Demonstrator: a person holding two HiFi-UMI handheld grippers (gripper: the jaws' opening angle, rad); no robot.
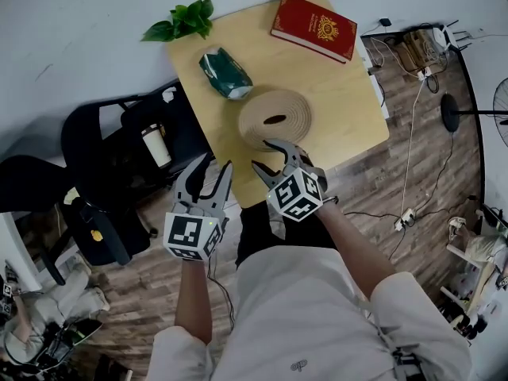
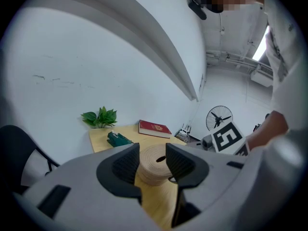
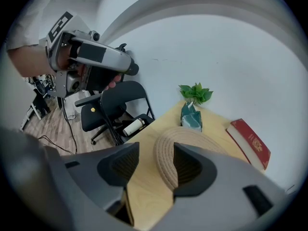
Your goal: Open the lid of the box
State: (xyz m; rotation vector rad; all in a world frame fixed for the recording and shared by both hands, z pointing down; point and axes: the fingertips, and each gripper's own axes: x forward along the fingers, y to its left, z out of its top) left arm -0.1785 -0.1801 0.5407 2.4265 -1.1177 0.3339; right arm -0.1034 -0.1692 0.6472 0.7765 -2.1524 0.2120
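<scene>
My left tool [image 1: 216, 167] hangs spread and empty off the counter's [image 1: 341, 101] near-left edge. The round woven box [image 1: 252, 132], lid [image 1: 279, 108] on, sits close to that edge. My right tool [image 1: 267, 155], also spread and empty, hovers at its near rim. A low bite, I judge, could catch base with lid and drag the box off.

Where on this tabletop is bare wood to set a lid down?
Largest patch: right of the round box, below the red book, out to the table edge. Smaller one between book and green pouch. Crowded by the plant.
</scene>
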